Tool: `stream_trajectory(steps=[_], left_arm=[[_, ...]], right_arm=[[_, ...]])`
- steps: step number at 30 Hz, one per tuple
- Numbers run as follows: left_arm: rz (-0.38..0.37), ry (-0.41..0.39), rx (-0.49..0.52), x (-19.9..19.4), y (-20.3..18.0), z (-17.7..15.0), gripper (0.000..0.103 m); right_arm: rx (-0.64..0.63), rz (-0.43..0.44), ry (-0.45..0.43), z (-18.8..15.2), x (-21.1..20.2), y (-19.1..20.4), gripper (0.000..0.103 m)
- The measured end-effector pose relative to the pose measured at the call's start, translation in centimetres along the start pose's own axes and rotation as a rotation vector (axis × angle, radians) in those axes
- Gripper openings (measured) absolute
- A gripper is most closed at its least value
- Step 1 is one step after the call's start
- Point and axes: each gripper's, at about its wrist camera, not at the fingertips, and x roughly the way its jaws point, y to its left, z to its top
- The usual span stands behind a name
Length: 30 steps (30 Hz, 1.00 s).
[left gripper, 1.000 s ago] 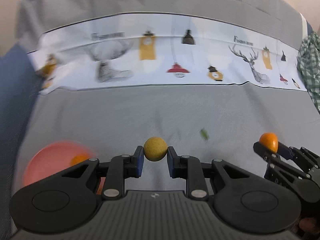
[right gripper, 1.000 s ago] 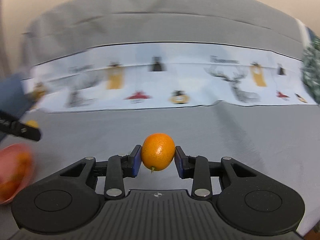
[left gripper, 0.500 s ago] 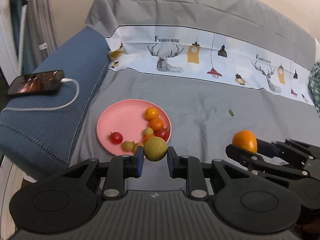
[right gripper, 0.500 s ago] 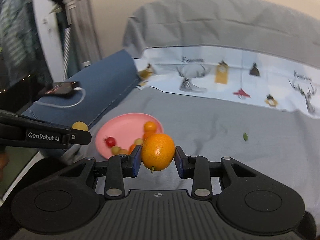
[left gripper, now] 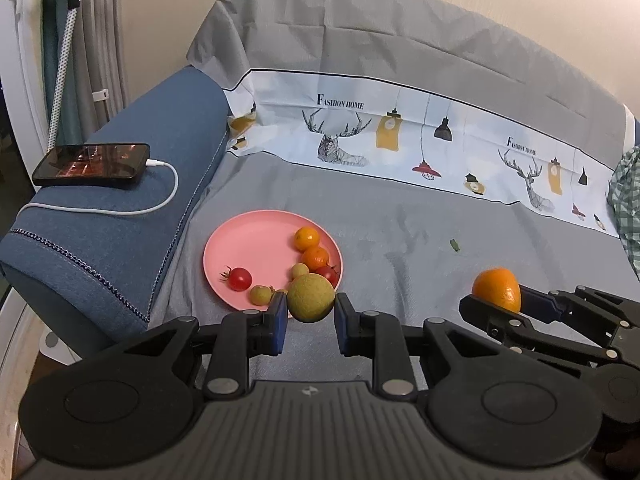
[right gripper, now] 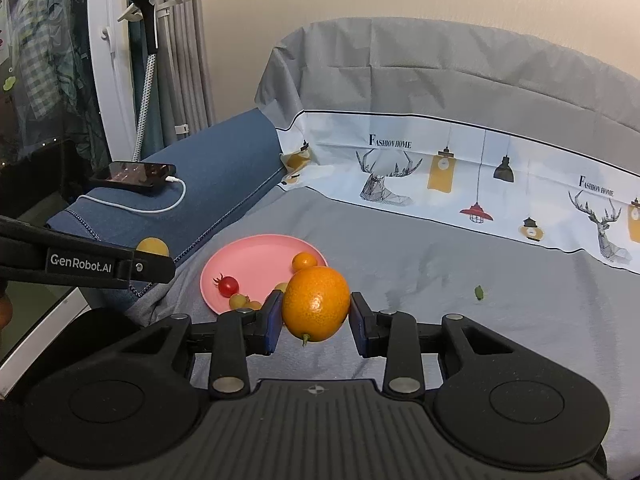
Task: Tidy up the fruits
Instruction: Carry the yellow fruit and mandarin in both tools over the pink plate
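Gripping yellow-green fruit (left gripper: pixel 311 297) and orange (right gripper: pixel 316 303) near pink plate (left gripper: pixel 248 240).

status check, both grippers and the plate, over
Left gripper shut on yellow-green fruit. Right gripper shut on orange. Pink plate ahead, fruit crowding its right side, left side free. Nothing blocking.

Beige wall (left gripper: pixel 360 8), grey-covered sofa (left gripper: pixel 400 220), blue armrest (left gripper: pixel 132 184), grey curtains (right gripper: pixel 180 40) at left.
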Motion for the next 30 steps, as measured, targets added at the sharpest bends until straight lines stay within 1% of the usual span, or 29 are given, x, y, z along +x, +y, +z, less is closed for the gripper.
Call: stream_trajectory(steps=[16, 24, 30], left_arm=[[0.020, 0.042, -0.020, 1.6, 1.0, 0.3, 0.027], [0.029, 0.076, -0.023, 3.5, 1.7, 1.1, 0.027], [0.044, 0.106, -0.024, 5.9, 2.6, 2.1, 0.027]], right_arm=[[-0.004, 0.003, 0.029, 0.0, 0.9, 0.0, 0.036], [-0.025, 0.009, 0.056, 0.4, 2.9, 0.0, 0.036], [-0.030, 0.019, 0.074, 1.1, 5.6, 0.3, 0.036]])
